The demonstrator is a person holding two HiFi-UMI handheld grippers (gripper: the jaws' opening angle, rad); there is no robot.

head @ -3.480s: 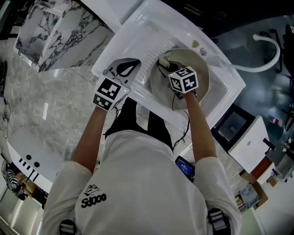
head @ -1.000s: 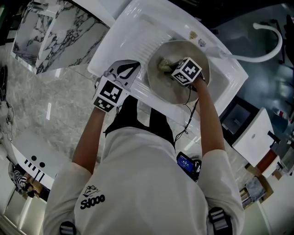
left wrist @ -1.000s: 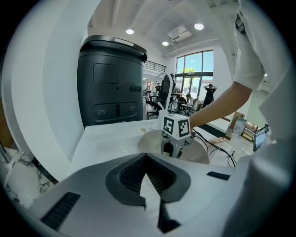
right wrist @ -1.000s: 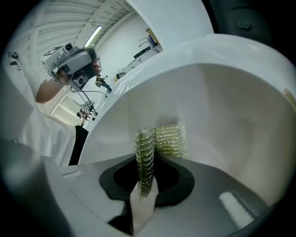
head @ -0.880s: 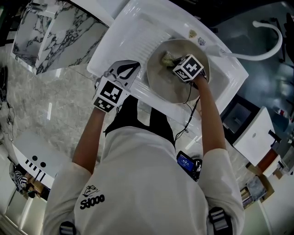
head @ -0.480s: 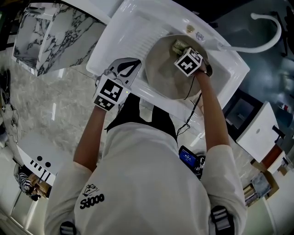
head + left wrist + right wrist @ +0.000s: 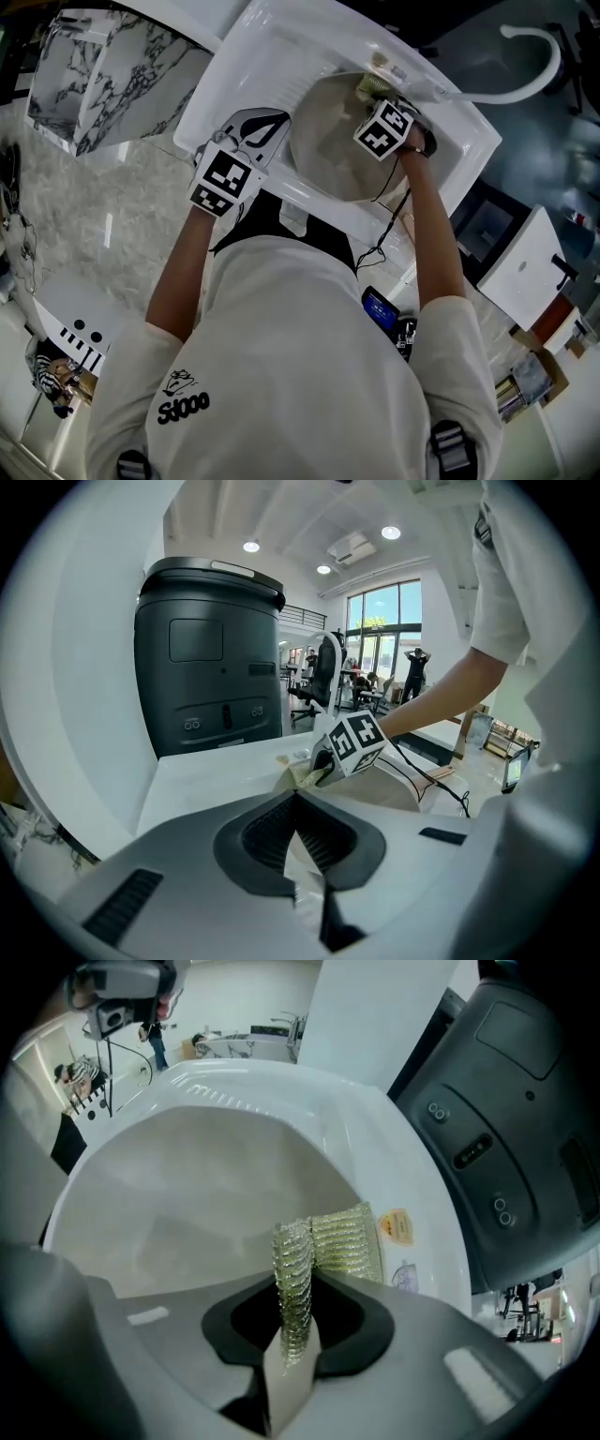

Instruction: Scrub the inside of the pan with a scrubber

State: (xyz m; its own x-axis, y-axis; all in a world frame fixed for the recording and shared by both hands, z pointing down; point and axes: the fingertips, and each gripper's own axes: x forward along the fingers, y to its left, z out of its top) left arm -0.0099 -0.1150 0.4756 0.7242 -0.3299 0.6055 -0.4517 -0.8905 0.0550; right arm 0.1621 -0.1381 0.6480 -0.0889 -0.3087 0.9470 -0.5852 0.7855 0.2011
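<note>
The round beige pan (image 7: 328, 150) lies in the white sink (image 7: 253, 56). My right gripper (image 7: 376, 99) is shut on a glittery green-gold scrubber (image 7: 370, 86) and presses it against the pan's far rim. In the right gripper view the scrubber (image 7: 342, 1241) stands folded between the jaws of the right gripper (image 7: 295, 1283), over the pan wall (image 7: 187, 1194). My left gripper (image 7: 272, 122) lies on the drainboard, shut, with its tips at the pan's left rim. I cannot tell whether they pinch the rim. The left gripper view shows the left gripper (image 7: 295, 797), the pan (image 7: 375, 794) and the scrubber (image 7: 305, 775).
A white curved faucet (image 7: 525, 66) arches beyond the sink's far right corner. A dark grey appliance (image 7: 211, 658) stands right behind the sink. A marble counter (image 7: 112, 66) lies to the left. Two small stickers (image 7: 398, 1227) sit on the sink's rim.
My right gripper has carried the scrubber from the pan's middle left across to its far rim. The left gripper has stayed shut on the drainboard by the pan.
</note>
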